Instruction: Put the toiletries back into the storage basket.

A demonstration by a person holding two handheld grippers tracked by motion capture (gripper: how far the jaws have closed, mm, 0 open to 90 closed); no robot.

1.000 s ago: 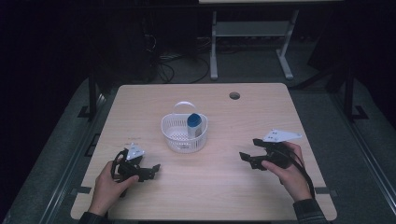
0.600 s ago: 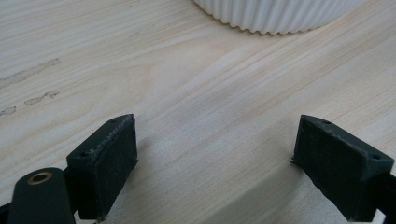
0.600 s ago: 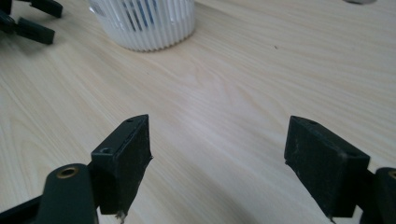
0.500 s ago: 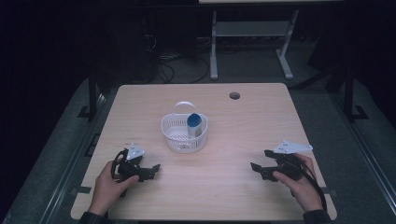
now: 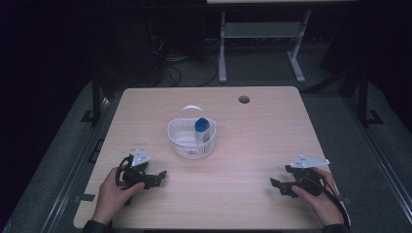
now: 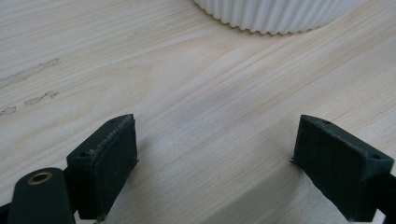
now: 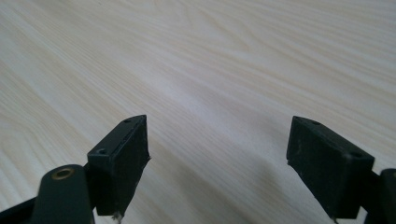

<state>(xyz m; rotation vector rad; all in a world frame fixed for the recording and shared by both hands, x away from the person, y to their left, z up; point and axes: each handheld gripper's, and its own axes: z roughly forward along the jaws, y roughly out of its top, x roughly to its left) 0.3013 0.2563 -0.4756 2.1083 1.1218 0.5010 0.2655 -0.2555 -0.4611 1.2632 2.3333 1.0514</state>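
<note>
From the high view I see the pale wood-grain table (image 5: 252,145) with a round cable hole (image 5: 244,99) near its far edge, and a white ribbed plastic basket with a thin arched handle (image 5: 191,138) standing a little left of centre. A blue-capped cylindrical container (image 5: 202,129) stands upright inside the basket, against its right wall; I cannot read any label on it. My left hand-held gripper (image 5: 154,178) lies low on the table near the front left, just in front of the basket and apart from it, held by the left hand (image 5: 112,194). My right hand-held gripper (image 5: 283,187) sits near the front right corner, well apart from the basket, held by the right hand (image 5: 323,201), with its grey three-cornered plate on top. The left gripper view adds what the high view cannot: the left hand-held gripper (image 6: 215,158) has its black jaws spread wide over bare wood, and the fluted white wall of the basket (image 6: 275,16) curves across the top edge, with faint scuff marks (image 6: 32,86) on the table at left. In the right gripper view, the right hand-held gripper (image 7: 217,158) is likewise spread wide, with plain wood grain between and beyond its jaws.
</note>
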